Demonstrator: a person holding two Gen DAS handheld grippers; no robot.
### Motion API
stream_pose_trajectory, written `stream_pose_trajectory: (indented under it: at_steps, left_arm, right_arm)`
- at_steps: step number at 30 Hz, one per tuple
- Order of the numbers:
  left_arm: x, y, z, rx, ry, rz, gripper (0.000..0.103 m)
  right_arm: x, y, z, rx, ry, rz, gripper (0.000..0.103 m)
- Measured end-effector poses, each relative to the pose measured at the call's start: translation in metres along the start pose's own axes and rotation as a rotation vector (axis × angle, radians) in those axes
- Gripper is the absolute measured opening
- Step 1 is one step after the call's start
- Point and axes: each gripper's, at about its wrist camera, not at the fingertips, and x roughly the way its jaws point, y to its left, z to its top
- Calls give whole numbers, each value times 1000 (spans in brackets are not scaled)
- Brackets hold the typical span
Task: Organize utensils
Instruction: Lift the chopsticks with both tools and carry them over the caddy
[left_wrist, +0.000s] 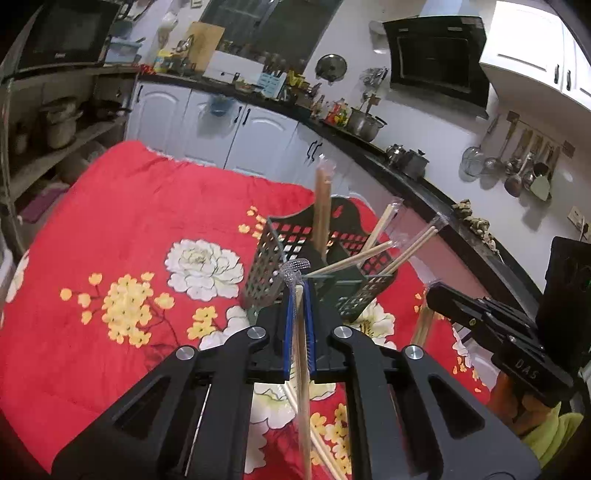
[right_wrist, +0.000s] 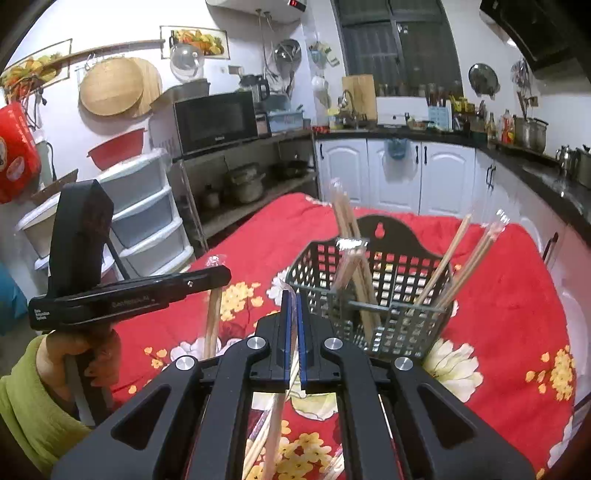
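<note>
A black lattice basket (left_wrist: 269, 254) (right_wrist: 402, 328) stands on the red flowered cloth (left_wrist: 129, 221), with several wrapped chopstick pairs (left_wrist: 322, 206) (right_wrist: 454, 258) leaning in it. My left gripper (left_wrist: 300, 291) is shut on a wrapped chopstick pair (left_wrist: 301, 354) that hangs down between its blue pads, just short of the basket. My right gripper (right_wrist: 293, 299) is shut on another wrapped chopstick pair (right_wrist: 275, 417), also near the basket's front. Each gripper shows in the other's view: the right gripper (left_wrist: 436, 295) and the left gripper (right_wrist: 221, 277), each carrying its sticks.
More wrapped chopsticks (left_wrist: 325, 450) (right_wrist: 258, 443) lie on the cloth below the grippers. A dark counter (left_wrist: 424, 177) with pots runs behind the table above white cabinets (right_wrist: 391, 173). A shelf with a microwave (right_wrist: 216, 120) and plastic drawers (right_wrist: 144, 218) stand to the left.
</note>
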Motion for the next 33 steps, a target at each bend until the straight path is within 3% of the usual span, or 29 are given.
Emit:
stream_pose_trajectory:
  at_steps: [33]
  left_arm:
    - [-10,-66,71,167,-155,-41,3]
  right_arm:
    - [-71,-36,59,17,-268,-113,3]
